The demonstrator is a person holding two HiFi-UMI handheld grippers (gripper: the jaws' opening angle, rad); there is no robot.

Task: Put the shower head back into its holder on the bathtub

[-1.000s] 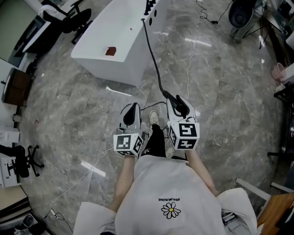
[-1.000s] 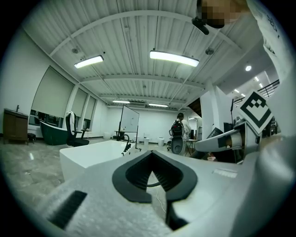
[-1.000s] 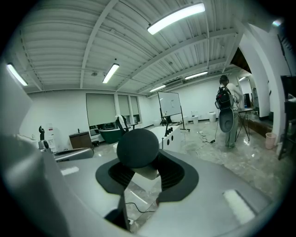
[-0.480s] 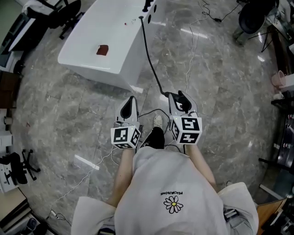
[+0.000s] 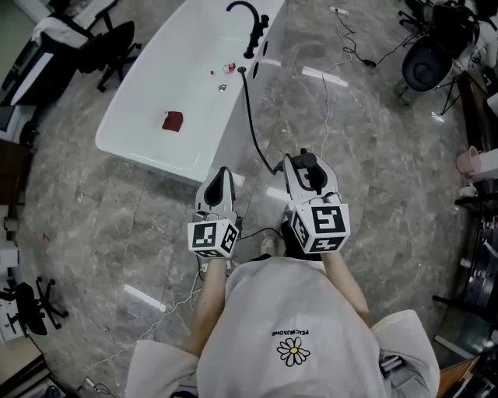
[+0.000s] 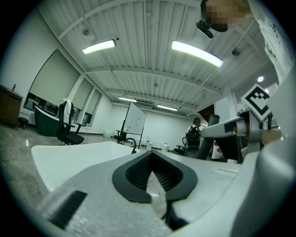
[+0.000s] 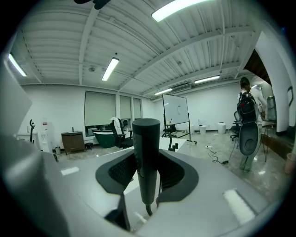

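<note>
Fingers [image 7: 175, 174]: right gripper [image 5: 309, 175] is gripping shower head [image 7: 146, 148] upright; left gripper [image 5: 220, 189] is sitting shut, empty.
Tub [image 5: 227, 128]: lying ahead-left, tap [image 5: 247, 23] at far end, holder probably there; right gripper nearer.

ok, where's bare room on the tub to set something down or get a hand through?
Bare: the bathtub basin at its near end, from the red object to the near rim. Crowded: the far end, where the black faucet, small items and the hose root bunch up. Floor right of the tub is open except a cable.
</note>
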